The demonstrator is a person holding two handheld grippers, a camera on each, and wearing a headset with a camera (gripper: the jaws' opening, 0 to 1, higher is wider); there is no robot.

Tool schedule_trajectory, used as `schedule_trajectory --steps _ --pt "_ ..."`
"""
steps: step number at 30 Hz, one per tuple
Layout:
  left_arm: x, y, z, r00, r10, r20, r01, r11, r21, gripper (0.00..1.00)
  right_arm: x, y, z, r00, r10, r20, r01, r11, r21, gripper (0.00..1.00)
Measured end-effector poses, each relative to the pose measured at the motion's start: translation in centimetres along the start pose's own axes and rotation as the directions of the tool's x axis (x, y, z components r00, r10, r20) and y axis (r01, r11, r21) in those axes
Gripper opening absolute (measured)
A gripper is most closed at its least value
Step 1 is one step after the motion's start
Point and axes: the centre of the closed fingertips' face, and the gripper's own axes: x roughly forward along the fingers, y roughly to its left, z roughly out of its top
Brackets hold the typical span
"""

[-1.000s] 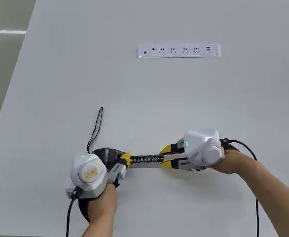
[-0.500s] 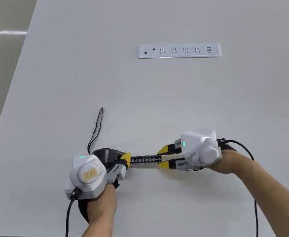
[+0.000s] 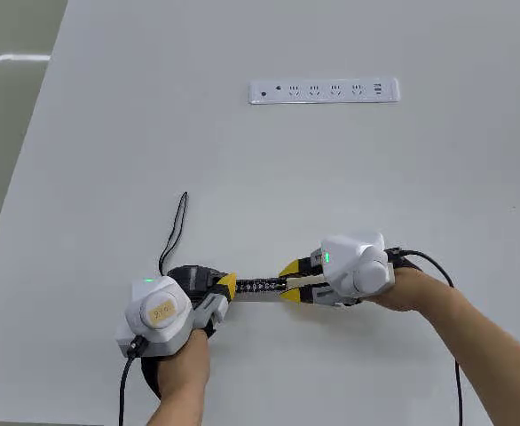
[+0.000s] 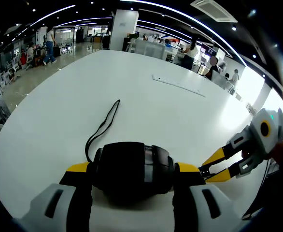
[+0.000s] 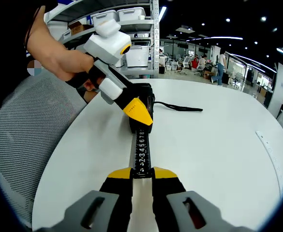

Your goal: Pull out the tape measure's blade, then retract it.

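A black tape measure (image 3: 193, 280) lies on the white table (image 3: 269, 177), with its wrist strap (image 3: 174, 232) trailing away from it. My left gripper (image 4: 133, 169) is shut on the tape measure case (image 4: 132, 166). A short length of numbered blade (image 5: 141, 150) runs out from the case (image 5: 142, 107) to my right gripper (image 5: 142, 173), which is shut on the blade's end. In the head view the blade (image 3: 259, 286) spans between the left gripper (image 3: 217, 289) and the right gripper (image 3: 288, 282).
A white power strip (image 3: 324, 90) lies further back on the table. The table's left edge (image 3: 29, 142) drops to a grey floor. Black cables trail from both grippers. In the gripper views, shelves and people stand in the background.
The right gripper has moved left toward the tape measure case, and the exposed blade is shorter. The left gripper has held still.
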Motion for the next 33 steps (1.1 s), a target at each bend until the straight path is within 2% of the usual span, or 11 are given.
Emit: schedule_trajectory --steps 33 --pt "0.0 0.1 0.1 0.9999 -0.012 -0.003 0.012 1.0 0.002 0.65 1.6 0.1 1.1 0.9999 0.012 0.005 -0.012 1.0 0.0 0.13"
